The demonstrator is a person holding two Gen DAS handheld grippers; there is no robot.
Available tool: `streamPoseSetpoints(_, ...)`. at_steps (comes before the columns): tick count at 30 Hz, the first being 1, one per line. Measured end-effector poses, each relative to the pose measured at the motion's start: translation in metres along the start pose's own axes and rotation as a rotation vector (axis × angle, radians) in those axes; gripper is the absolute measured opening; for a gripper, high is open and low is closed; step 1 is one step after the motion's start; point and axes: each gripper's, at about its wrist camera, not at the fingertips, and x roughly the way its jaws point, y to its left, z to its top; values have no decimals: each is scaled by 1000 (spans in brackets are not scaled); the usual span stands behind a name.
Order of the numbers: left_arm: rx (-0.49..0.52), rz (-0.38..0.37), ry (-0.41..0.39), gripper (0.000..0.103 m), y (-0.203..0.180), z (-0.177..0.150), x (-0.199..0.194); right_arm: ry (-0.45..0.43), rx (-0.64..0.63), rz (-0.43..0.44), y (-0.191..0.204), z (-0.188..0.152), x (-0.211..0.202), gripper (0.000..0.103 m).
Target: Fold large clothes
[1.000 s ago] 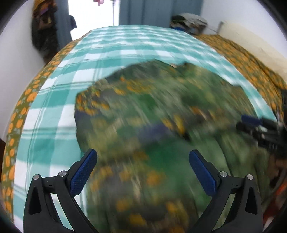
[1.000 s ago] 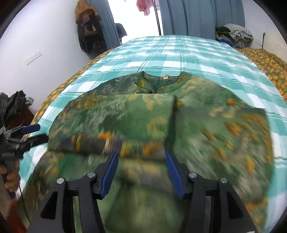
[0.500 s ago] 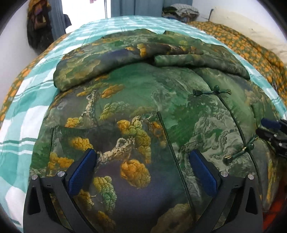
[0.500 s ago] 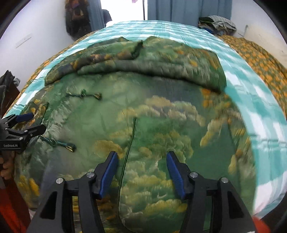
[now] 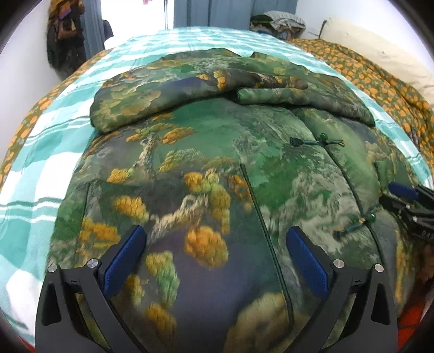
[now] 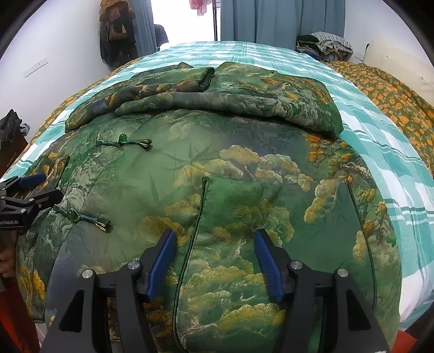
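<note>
A large green padded jacket (image 5: 217,168) with gold tree patterns lies spread on the bed, also in the right wrist view (image 6: 217,168). Both sleeves (image 5: 168,95) are folded across its far part, near the collar (image 6: 206,77). Knot buttons (image 6: 122,141) run down its front. My left gripper (image 5: 214,260) is open and empty over the jacket's near left hem. My right gripper (image 6: 214,260) is open and empty over the near right hem. Each gripper shows at the edge of the other's view (image 5: 407,206) (image 6: 24,201).
The bed has a teal and white checked sheet (image 6: 379,130) over an orange-flowered cover (image 5: 379,81). Clothes hang on the far left wall (image 6: 116,35). A heap of laundry (image 6: 325,43) lies at the far right. Curtains (image 6: 271,19) stand behind the bed.
Both grippers pulled back from over the jacket's upper part to its near hem and then held almost still. Both stayed open.
</note>
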Motion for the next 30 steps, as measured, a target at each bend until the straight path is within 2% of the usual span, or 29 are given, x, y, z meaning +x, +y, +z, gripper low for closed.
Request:
streamPoseSetpoints(3,-43,-48,13,102,11,-2,-27,-17,58,45,-18,6,-27,62)
streamPoseSetpoints(5,-108,-82,-24,102,32,-5,-61,-64,119,57,-38,6,-51,62)
streamPoseSetpoints(7,-158,-57,-60,102,59,-9,-87,-92,176,54,-67,3,-77,63)
streamPoseSetpoints(8,-186,-34,-70,102,73,-11,-95,-87,193,43,-82,-1,-86,67)
streamPoseSetpoints(10,-239,-6,-52,102,104,-17,-98,-50,229,14,-113,-10,-97,72)
streamPoseSetpoints(13,-303,-2,37,102,132,-31,-83,35,267,-14,-152,-24,-101,72)
streamPoseSetpoints(15,-338,-67,105,102,138,-41,-67,135,304,35,-171,-35,-93,72)
streamPoseSetpoints(17,-358,-148,148,102,134,-49,-53,185,333,105,-178,-43,-88,72)
streamPoseSetpoints(19,-362,-210,185,102,126,-54,-39,207,329,126,-178,-45,-82,72)
streamPoseSetpoints(23,-321,-190,211,102,111,-52,-28,264,278,147,-167,-44,-58,72)
streamPoseSetpoints(26,-310,-206,216,102,104,-52,-31,307,231,156,-158,-44,-40,72)
streamPoseSetpoints(30,-291,-188,222,102,102,-52,-29,329,209,176,-151,-44,-37,72)
